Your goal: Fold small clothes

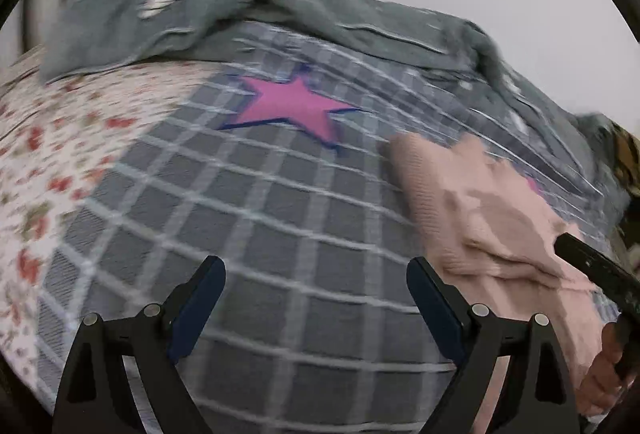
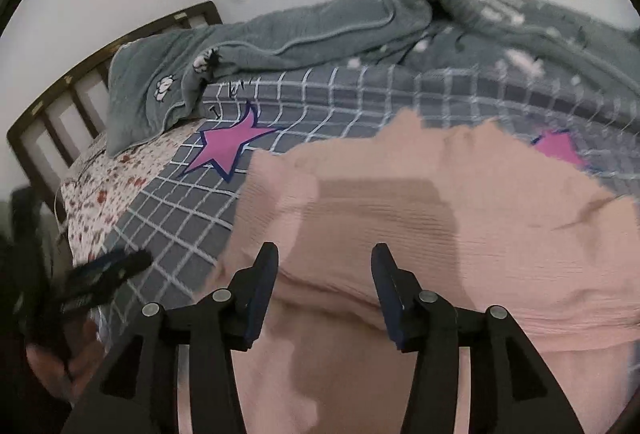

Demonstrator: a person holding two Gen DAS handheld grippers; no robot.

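Pink knit garment (image 2: pixel 420 218) is lying rumpled on the bed (image 2: pixel 192 218), directly under the right claw (image 2: pixel 324 274), whose jaws are gaping, gripping nothing. Soft, light, likely stretchy; pinching a hem edge looks best. Left claw (image 1: pixel 316 286) is hanging spread, garment to its right.

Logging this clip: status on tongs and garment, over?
Left tongs open over bare checked sheet. Right tongs open above pink knit garment, nothing gripped. Grey blanket bunched behind, clear.
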